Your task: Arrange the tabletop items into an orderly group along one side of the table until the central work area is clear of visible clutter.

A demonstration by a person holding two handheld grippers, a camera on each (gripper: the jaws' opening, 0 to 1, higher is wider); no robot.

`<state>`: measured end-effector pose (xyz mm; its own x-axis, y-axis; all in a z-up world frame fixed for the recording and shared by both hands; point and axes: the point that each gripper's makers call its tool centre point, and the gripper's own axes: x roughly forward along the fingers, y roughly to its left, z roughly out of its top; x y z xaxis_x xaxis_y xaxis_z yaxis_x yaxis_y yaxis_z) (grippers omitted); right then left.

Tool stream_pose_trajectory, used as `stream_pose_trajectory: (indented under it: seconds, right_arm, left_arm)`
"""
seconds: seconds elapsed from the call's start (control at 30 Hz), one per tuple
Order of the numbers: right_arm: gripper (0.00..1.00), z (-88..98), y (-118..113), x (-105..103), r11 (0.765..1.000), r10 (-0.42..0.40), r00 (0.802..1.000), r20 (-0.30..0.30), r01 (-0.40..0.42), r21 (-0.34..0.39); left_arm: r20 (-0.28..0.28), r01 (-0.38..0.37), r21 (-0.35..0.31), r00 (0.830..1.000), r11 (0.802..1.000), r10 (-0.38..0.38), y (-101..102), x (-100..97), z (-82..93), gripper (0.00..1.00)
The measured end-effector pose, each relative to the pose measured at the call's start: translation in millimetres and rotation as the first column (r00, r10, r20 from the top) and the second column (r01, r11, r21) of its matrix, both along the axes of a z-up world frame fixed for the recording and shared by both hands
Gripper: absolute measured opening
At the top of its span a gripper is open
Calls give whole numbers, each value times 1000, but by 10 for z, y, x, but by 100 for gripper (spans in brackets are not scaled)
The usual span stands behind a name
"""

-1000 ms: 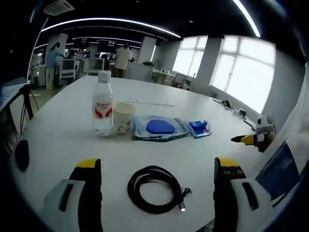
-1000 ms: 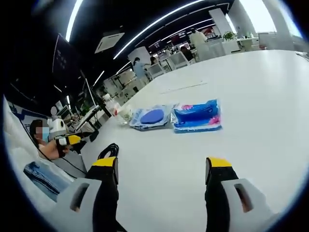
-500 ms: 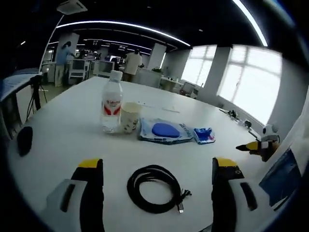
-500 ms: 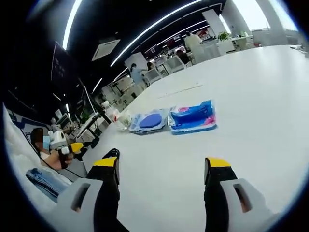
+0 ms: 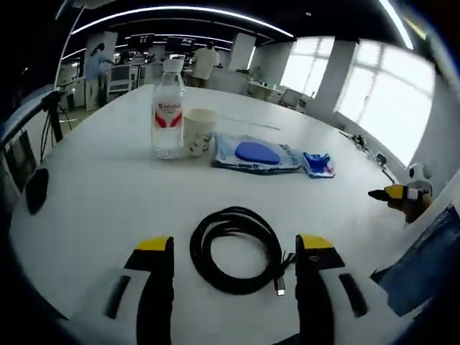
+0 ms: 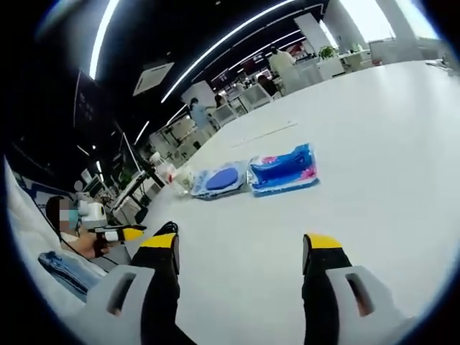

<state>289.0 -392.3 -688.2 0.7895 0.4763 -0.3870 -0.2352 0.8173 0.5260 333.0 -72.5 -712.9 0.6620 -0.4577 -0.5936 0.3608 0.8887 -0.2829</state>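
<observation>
- Water bottle (image 5: 167, 108), paper cup (image 5: 199, 132), blue-and-white packet (image 5: 256, 154) and small blue pack (image 5: 318, 163): already sitting in one row across the far part of the white table (image 5: 93, 208), bottle and cup touching or nearly so, the two packets side by side. By the look of it, this part of the grouping is done.
- Black cable (image 5: 236, 249): lying coiled on its own in the near, open part of the table, well apart from the row. It appears to be the last piece of clutter waiting to be moved.
- Dark oval object (image 5: 36, 190): resting near the table's left edge; what it is cannot be told.
- Left gripper (image 5: 235, 252): hovering low over the table with its jaws spread wide, one on each side of the coil, gripping nothing; it is not clear whether the tips are touching the cable.
- Right gripper (image 6: 241, 251): pointing across bare tabletop toward the two packets, jaws apart and holding nothing, well short of them. In the left gripper view it is showing at the right edge of the table.
</observation>
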Motion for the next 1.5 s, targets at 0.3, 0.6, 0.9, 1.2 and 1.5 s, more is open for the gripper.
stream_pose_trajectory:
  seconds: [0.3,0.6,0.9,1.2,1.5]
  right_arm:
    - [68,16,-41,14,999,-21,1000,3,21,27]
    - [67,-8,17,3,1000,-9,1000,-7,10,29]
    - [67,-39,52,22,999,-1,1000,-14,2,37]
    - [66,-20,23,58,998,-16,1000,-4,17,58]
    - [67,6,97,96,998,6,1000,1,-6,60]
  left_arm:
    - [-82,-53,115,995,992,62,140,64,-331,52]
    - [-61,-55,262,995,964,73,276,173,-445,38]
    - [-54,-31,328,997,944,51,237,248,-486,8]
    - [-57,-102,218,991,971,117,203,240,-299,2]
    - [53,-84,148,996,985,77,-31,266,200,0]
